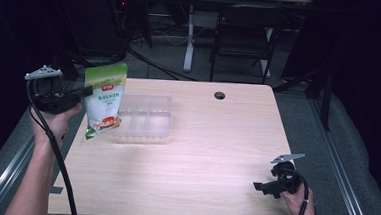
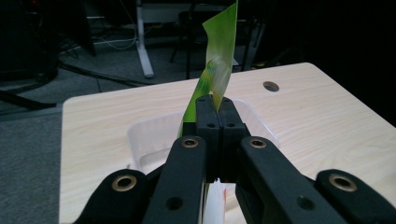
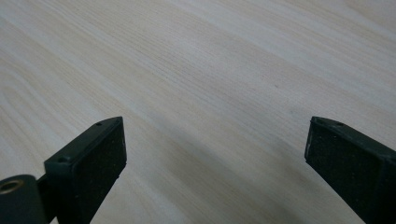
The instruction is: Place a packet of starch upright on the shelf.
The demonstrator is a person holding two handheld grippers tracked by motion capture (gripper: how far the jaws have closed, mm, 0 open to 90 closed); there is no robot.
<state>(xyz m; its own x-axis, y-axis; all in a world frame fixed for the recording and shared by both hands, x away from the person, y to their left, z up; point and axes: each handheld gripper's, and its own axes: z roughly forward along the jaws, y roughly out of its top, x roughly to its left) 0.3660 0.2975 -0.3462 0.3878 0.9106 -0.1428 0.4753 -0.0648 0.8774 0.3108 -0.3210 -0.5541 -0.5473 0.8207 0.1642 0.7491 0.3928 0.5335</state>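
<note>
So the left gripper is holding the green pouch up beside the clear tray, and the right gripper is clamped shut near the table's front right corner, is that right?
Nearly. The right gripper is open, not shut: the right gripper view shows its jaws spread wide over bare table. The left gripper does hold the green pouch beside the clear tray.

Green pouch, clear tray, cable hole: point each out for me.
green pouch (image 1: 106, 100): high view, middle of its printed front.
clear tray (image 1: 164, 117): high view, right wall.
cable hole (image 1: 220, 95): high view, its dark centre.

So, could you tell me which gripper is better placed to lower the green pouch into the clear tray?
Left. The left gripper is already shut on the green pouch, holding it beside the clear tray. The right gripper is open, over bare table near the front right.
</note>
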